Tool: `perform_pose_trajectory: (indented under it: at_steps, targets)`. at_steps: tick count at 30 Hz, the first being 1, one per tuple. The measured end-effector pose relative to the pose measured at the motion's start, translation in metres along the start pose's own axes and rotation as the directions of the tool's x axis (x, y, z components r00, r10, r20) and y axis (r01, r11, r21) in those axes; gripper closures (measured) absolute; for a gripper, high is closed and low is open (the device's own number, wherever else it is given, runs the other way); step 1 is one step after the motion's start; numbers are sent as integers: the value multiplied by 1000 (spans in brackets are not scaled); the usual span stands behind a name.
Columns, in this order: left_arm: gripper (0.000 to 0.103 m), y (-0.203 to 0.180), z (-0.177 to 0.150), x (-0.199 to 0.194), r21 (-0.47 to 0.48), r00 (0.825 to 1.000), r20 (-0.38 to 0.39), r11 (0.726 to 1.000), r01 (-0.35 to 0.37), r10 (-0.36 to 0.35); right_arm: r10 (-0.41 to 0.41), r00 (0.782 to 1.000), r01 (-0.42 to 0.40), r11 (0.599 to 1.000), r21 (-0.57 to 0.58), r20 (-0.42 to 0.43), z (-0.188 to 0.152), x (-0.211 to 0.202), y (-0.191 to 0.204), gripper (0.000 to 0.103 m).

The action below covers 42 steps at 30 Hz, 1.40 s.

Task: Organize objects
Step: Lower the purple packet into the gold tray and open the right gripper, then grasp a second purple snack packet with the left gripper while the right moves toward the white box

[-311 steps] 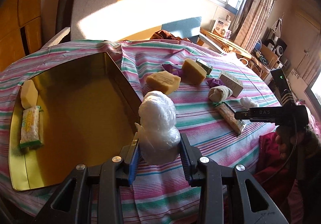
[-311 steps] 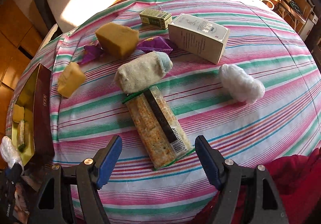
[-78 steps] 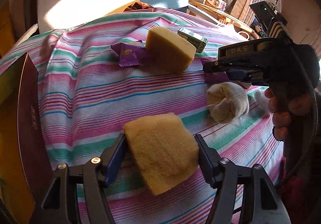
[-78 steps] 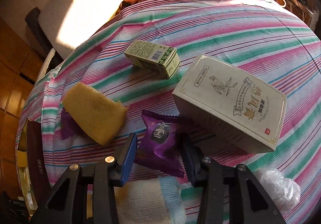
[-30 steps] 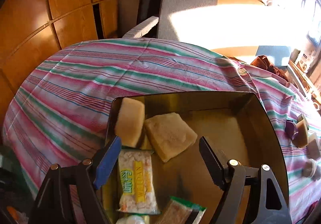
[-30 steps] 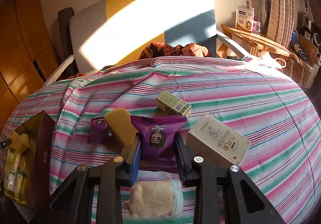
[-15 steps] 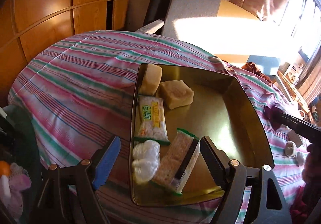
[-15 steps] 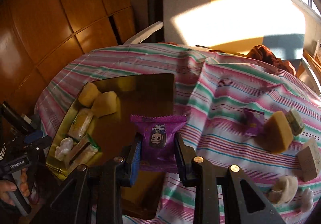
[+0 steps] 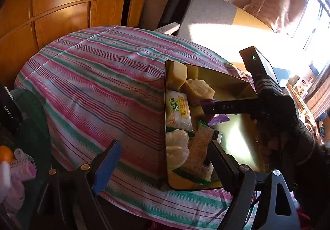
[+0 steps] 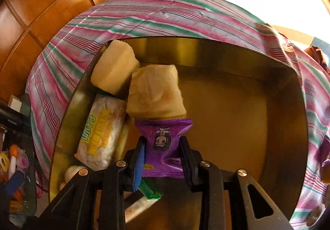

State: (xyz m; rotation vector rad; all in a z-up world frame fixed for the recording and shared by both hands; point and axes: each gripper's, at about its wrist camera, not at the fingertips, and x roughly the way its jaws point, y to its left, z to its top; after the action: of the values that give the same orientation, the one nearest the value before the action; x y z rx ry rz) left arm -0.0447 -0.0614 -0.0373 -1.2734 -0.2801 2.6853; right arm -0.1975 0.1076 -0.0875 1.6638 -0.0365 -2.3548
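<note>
A gold metal tray (image 10: pixel 206 42) lies on the striped tablecloth. Along its left side it holds two yellow sponge blocks (image 10: pixel 115 67) (image 10: pixel 154 93), a yellow-lettered snack packet (image 10: pixel 101 133), a white plastic bundle (image 9: pixel 176 147) and a cracker bar (image 9: pixel 200 147). My right gripper (image 10: pixel 163 155) points down into the tray with a purple snack packet (image 10: pixel 165 143) between its pads; the jaws are just beginning to open. In the left wrist view that gripper (image 9: pixel 206 108) hangs over the tray (image 9: pixel 237 137). My left gripper (image 9: pixel 165 166) is opening wider at the tray's near left corner, with nothing held.
The striped tablecloth (image 9: pixel 92 85) drapes over the round table's edge. Wooden wall panels (image 9: pixel 61 3) and a chair (image 9: pixel 206 13) stand behind. A basket of small items (image 9: pixel 18 159) sits low at the left. A person's dark-sleeved hand (image 9: pixel 288 137) holds the right gripper.
My right gripper carried the purple packet from the table's middle to over the tray and tipped downward. My left gripper drew back toward the tray's near left corner and widened.
</note>
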Motion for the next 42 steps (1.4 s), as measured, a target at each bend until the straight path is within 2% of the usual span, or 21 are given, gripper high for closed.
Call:
perform_pose_trajectory:
  at_steps: [2, 5, 11, 17, 18, 19, 21, 32, 37, 42]
  targets:
    - [17, 3, -2, 1, -4, 1000, -2, 1000, -8, 8, 55, 998, -56, 997, 46, 15, 7, 1, 0, 67]
    - [16, 6, -4, 0, -4, 1000, 6, 1000, -23, 23, 91, 995, -93, 994, 61, 50, 5, -9, 0, 58]
    - [16, 3, -4, -4, -1, 999, 23, 999, -43, 43, 97, 988, -104, 993, 52, 121, -13, -40, -4, 57]
    - [15, -7, -5, -14, 24, 997, 51, 998, -55, 53, 16, 980, -18, 1000, 10, 197, -43, -71, -7, 56]
    - [14, -9, -6, -16, 32, 997, 56, 998, -56, 55, 2, 978, -2, 1000, 1, 209, -48, -75, -7, 53]
    - [14, -11, -6, -18, 39, 997, 61, 997, -59, 57, -14, 975, 16, 1000, -8, 221, -53, -80, -7, 44]
    - [14, -15, -7, -22, 56, 996, 69, 996, -68, 64, -46, 968, 51, 999, -15, 248, -65, -90, -8, 39]
    - [14, -38, -12, -32, 116, 996, 82, 992, -49, 40, -127, 935, 129, 991, 14, 332, -114, -127, -33, 39]
    - [14, -53, -14, -31, 152, 997, 69, 988, -28, 18, -154, 926, 144, 988, 52, 345, -135, -140, -53, 33]
    - [14, -72, -17, -27, 196, 998, 55, 981, 4, -15, -200, 922, 169, 978, 120, 332, -152, -148, -82, 33]
